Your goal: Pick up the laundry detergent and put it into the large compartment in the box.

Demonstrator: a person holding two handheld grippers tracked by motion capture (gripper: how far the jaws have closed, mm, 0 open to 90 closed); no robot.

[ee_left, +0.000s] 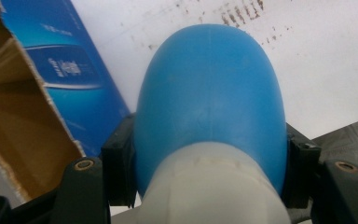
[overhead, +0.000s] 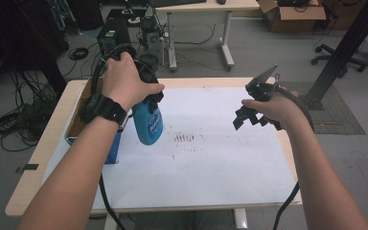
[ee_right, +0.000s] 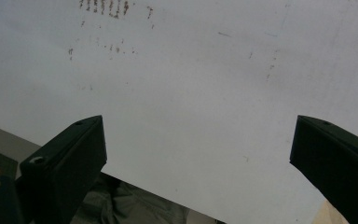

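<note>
A blue plastic bottle (overhead: 147, 125) with a white neck hangs above the left side of the white sheet (overhead: 211, 158). My left gripper (overhead: 149, 99) is shut on it near its top. In the left gripper view the bottle (ee_left: 209, 93) sits between the two black pads (ee_left: 119, 163), which press its sides, and its rounded bottom points away toward the sheet. An open blue carton (overhead: 112, 148) with a brown inside stands just left of the bottle. My right gripper (overhead: 247, 122) hovers over the right part of the sheet, open, with nothing between its jaws (ee_right: 198, 140).
Brown smudges (overhead: 184, 138) mark the middle of the sheet. The wooden table edge (overhead: 43, 148) shows at the left beyond the carton (ee_left: 70, 70). Behind the table stand a second desk (overhead: 206, 7), floor cables (overhead: 14, 124) and a black post (overhead: 345, 48) at the right.
</note>
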